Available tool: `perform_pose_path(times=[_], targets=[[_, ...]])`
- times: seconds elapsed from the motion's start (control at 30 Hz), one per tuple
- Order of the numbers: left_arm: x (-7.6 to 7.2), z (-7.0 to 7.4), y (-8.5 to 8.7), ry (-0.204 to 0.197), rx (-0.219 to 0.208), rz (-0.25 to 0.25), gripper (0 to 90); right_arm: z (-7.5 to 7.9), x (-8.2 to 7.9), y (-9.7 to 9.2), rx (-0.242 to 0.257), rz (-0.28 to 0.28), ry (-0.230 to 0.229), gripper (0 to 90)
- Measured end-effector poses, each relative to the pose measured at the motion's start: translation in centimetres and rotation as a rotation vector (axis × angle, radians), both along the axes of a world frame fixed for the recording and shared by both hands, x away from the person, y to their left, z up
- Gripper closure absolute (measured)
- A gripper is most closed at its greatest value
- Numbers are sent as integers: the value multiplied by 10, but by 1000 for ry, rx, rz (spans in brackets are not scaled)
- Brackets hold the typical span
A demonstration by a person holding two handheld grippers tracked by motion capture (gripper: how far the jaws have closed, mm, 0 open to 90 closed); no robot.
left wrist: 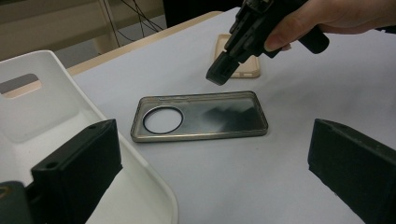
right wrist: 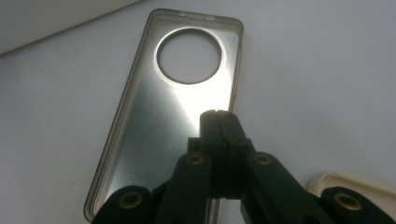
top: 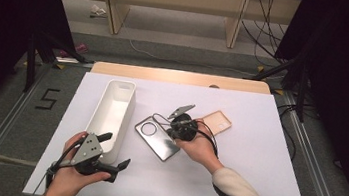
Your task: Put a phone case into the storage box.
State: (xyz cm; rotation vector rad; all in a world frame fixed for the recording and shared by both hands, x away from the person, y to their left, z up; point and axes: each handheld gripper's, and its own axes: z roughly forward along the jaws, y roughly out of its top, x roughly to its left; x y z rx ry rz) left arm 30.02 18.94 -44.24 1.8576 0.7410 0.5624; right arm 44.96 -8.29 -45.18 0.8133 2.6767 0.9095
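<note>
A clear grey phone case (top: pixel 157 137) with a round camera hole lies open side up in the middle of the white table. My right gripper (top: pixel 173 128) is shut with nothing between its jaws. In the right gripper view its closed tip (right wrist: pixel 217 115) hangs over the case's (right wrist: pixel 173 116) long edge, a little above it. A beige phone case (top: pixel 219 122) lies just to the right of that hand. My left gripper (top: pixel 115 150) stands open and empty at the near end of a white bin (top: pixel 112 115).
In the left gripper view one jaw hangs over the white bin's rim (left wrist: pixel 140 168). The grey case (left wrist: pixel 201 116) and the right gripper (left wrist: pixel 217 77) lie beyond it. A bare wooden strip (top: pixel 180 77) runs along the table's far edge.
</note>
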Motion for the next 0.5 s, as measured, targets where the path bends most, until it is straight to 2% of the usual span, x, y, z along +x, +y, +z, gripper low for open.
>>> perform_pose_path(times=[0.17, 0.33, 0.5], targets=[[0, 0, 0, -2, 1, 1, 21, -1, 8, 11, -14, 8, -5, 900], [-1, 1, 0, -5, 9, -3, 21, -4, 17, 31, -28, 17, 8, 900], [-1, 0, 0, -3, 7, -5, 21, -7, 21, 38, -47, 12, 3, 900]])
